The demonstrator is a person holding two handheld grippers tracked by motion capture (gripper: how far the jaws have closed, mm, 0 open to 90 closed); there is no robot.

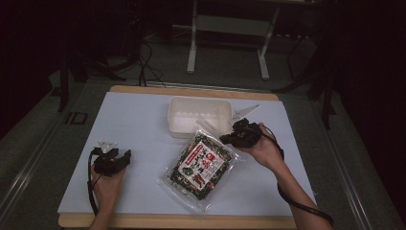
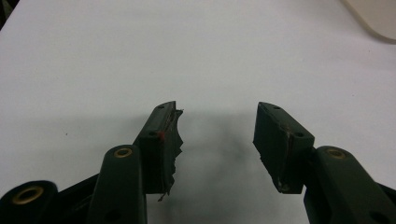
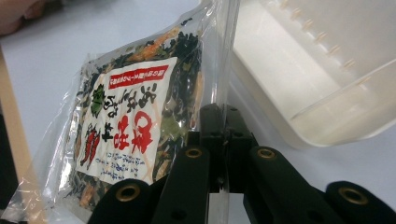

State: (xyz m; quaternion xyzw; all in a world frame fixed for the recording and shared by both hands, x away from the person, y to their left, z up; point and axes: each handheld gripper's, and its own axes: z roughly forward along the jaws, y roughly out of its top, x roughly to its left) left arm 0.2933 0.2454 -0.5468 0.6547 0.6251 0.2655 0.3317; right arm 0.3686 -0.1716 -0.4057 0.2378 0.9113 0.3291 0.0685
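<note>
At the left of the high view, the left hand (image 1: 106, 184) rested on the white table cover (image 1: 134, 139) near the front edge, forearm coming straight up from the bottom of the picture. The left gripper (image 1: 125, 157) it held lay low and pointed toward the middle of the table. In the left gripper view its jaws stood well apart with nothing but bare white surface between them, and a corner of the white tray (image 2: 373, 18) showed far off at the upper right.

Toward the middle lay the clear packet of dried vegetables (image 1: 201, 167), with a white and red label, one long side down on the cover and its upper right corner lifted. The white tray (image 1: 198, 115) sat just behind it, open side up.

At the right, the right hand (image 1: 263, 148) reached in at a slant from the lower right, wrist bent inward. The right gripper (image 1: 229, 136) pointed left toward the packet's raised corner. In the right gripper view its jaws were pressed together on the packet's clear sealed edge, the packet (image 3: 135, 121) hanging tilted to the left of them and the tray (image 3: 322, 70) just beside on the right.
</note>
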